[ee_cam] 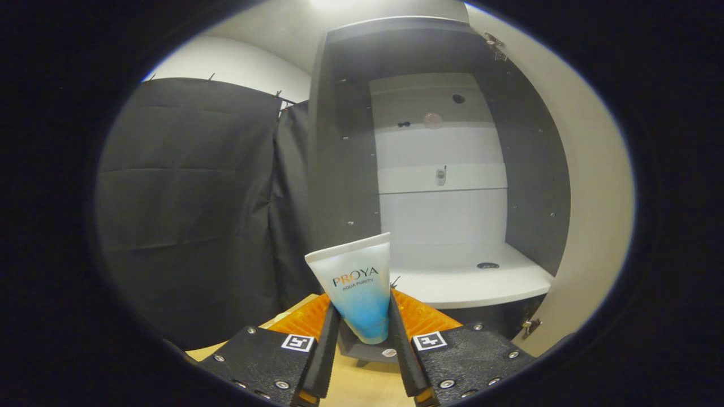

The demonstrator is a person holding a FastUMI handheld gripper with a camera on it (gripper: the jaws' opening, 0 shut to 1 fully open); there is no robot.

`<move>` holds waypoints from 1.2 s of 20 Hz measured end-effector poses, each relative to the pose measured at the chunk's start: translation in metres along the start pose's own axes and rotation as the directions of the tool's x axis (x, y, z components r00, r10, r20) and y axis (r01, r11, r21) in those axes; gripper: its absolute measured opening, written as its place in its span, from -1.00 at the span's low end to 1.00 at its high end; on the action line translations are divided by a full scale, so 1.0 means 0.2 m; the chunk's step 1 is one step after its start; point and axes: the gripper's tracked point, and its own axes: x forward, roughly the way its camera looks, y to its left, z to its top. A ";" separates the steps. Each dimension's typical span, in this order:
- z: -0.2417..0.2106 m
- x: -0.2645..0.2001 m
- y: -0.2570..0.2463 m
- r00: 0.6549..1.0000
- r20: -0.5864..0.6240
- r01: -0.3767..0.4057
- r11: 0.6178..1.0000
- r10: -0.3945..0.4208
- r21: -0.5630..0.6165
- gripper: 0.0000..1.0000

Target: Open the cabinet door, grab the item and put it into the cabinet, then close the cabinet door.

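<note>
gripper view looks along the two fingers into an open cabinet (350, 169), its door (594, 215) swung wide to the right and its pale bottom shelf (469, 280) bare apart from a small dark fitting. the gripper (363, 333) is clenched on a white-and-blue cosmetic tube (359, 288), both fingers pressing its lower part, the flat crimped end standing up and leaning slightly. the tube sits between the fingers, just short of the shelf's front edge and a little left of the opening's middle. the step in hand looks like carrying the tube in, with the door already open. to do it well, i would steer a bit right so the tube clears the cabinet's left side wall, keep it above the shelf lip on the way in, and lower it well past the front edge before letting go, so it cannot roll or tip out. a soft tube may flop once freed, so setting it low and gently seems wise, leaving the door room to close.
</note>
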 end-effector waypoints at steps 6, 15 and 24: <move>0.18 0.29 -0.21 0.994 0.000 0.108 0.992 -0.108 0.065 -0.02; 0.08 0.75 -0.59 0.928 -0.072 0.373 0.921 -0.367 0.113 -0.02; -0.04 0.88 -0.64 0.908 -0.092 0.418 0.901 -0.409 0.115 -0.01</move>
